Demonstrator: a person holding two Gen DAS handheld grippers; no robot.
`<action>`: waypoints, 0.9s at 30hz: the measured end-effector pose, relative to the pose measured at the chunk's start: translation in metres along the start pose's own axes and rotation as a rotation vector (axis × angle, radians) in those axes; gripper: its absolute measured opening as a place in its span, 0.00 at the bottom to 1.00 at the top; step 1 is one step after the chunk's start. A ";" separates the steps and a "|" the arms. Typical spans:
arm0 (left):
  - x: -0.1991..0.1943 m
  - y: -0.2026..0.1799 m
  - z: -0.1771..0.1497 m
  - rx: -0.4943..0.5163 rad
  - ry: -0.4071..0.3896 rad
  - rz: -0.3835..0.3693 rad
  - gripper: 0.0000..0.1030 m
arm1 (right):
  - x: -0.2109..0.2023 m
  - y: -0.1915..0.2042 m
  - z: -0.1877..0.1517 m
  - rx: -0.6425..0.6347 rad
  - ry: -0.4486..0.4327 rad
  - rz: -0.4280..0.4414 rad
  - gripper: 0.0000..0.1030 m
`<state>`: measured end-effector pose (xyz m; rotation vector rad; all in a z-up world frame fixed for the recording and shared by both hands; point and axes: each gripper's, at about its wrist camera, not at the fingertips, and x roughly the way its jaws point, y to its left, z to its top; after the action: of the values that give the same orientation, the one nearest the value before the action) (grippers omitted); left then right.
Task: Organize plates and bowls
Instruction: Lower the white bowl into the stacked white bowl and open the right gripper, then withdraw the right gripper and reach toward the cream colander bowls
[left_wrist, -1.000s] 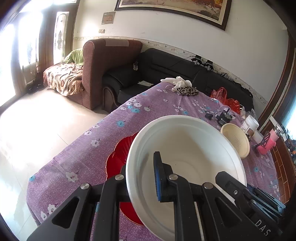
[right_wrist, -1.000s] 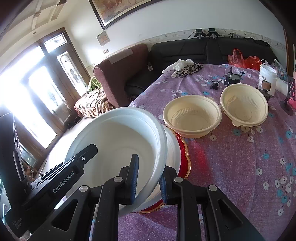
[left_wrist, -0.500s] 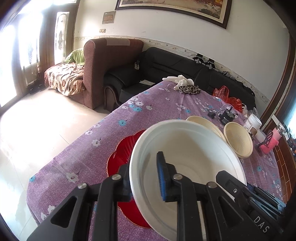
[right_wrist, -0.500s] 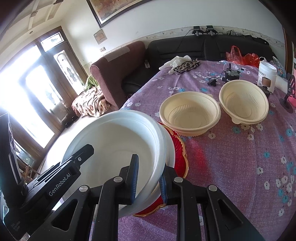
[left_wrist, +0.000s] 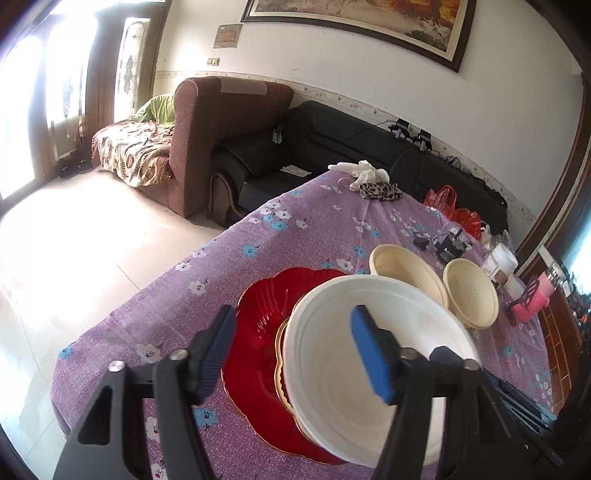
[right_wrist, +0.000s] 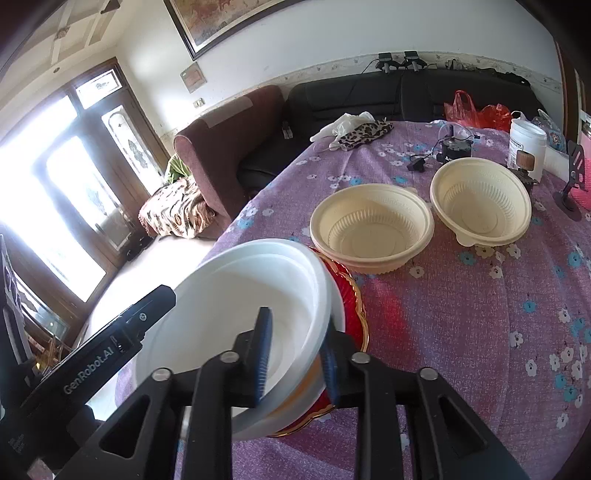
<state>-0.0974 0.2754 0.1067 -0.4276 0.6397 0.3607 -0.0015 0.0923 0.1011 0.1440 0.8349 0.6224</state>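
Observation:
A white bowl (left_wrist: 354, 391) (right_wrist: 229, 317) rests on a stack with a gold-rimmed red plate (left_wrist: 258, 332) (right_wrist: 351, 295) near the table's front left corner. My left gripper (left_wrist: 293, 312) straddles the bowl's left rim with its jaws opening wide. One finger is outside over the red plate and the other inside, neither pressing. My right gripper (right_wrist: 295, 325) straddles the right rim, jaws opening, with a gap at the inner pad. Two cream bowls (right_wrist: 369, 229) (right_wrist: 480, 203) stand side by side behind the stack.
The purple floral tablecloth (right_wrist: 461, 325) drops off at the left edge to a tiled floor. At the far end lie a black device (right_wrist: 456, 147), a white jar (right_wrist: 526, 147), a pink holder (left_wrist: 532, 301), a red bag (right_wrist: 476, 110) and a leopard cloth (right_wrist: 364, 134). Sofas stand beyond.
The white bowl has come down from a tilted hold onto the red plate stack. Both grippers, shut on its rim before, have spread their fingers apart, the left one much wider.

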 end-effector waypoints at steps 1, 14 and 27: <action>-0.002 0.002 0.001 -0.011 -0.004 -0.003 0.72 | -0.001 -0.001 0.001 0.008 -0.007 0.010 0.54; -0.013 0.010 0.001 -0.066 -0.010 -0.019 0.76 | -0.013 0.001 0.000 -0.007 -0.042 -0.010 0.69; -0.040 0.000 -0.004 -0.038 -0.046 -0.034 0.77 | -0.052 -0.025 -0.011 0.037 -0.095 -0.040 0.73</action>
<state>-0.1290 0.2656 0.1291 -0.4648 0.5804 0.3497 -0.0241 0.0409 0.1181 0.1882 0.7560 0.5582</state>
